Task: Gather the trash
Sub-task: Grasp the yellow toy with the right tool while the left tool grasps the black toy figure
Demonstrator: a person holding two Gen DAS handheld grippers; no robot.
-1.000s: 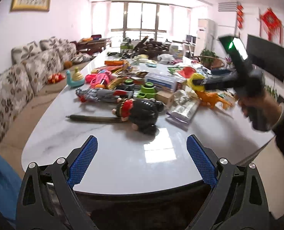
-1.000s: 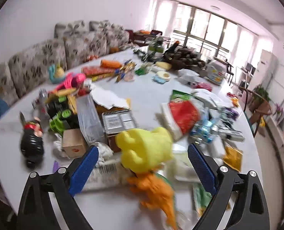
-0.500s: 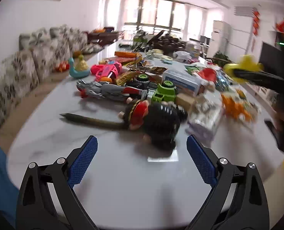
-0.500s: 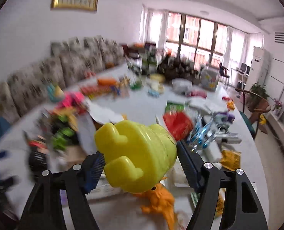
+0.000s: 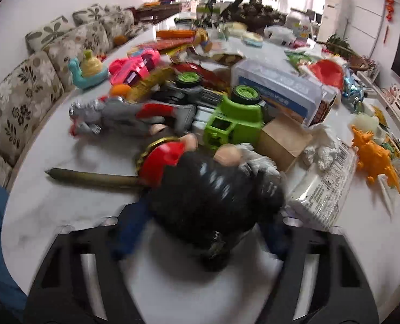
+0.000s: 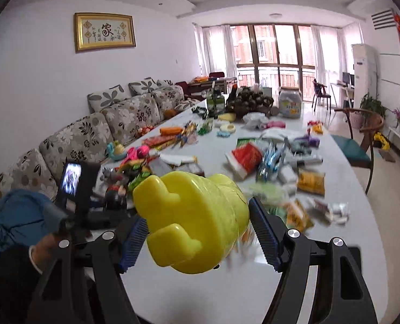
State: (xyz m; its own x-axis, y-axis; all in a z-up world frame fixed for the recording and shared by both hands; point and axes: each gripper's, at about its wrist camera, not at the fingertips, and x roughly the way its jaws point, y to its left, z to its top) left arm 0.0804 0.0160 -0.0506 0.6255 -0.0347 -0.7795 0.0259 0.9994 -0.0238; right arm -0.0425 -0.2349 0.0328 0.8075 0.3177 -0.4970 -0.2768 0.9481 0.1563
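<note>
The right tongs (image 6: pixel 200 232) pinch a chunky yellow plastic toy (image 6: pixel 191 221). The left tongs (image 5: pixel 200 229) sit on both sides of a round black toy figure with a red hat (image 5: pixel 210 197); I cannot tell if they squeeze it.

Bright daylight from the far windows (image 6: pixel 275 46), soft glare on the white counter (image 6: pixel 342 178), strong fisheye bending with dark corners, left view's foreground motion-blurred, right view's clutter smeared.

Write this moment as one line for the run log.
right gripper: shut on yellow toy, lifted | left gripper: around black figure, closure unclear | table: cluttered
</note>
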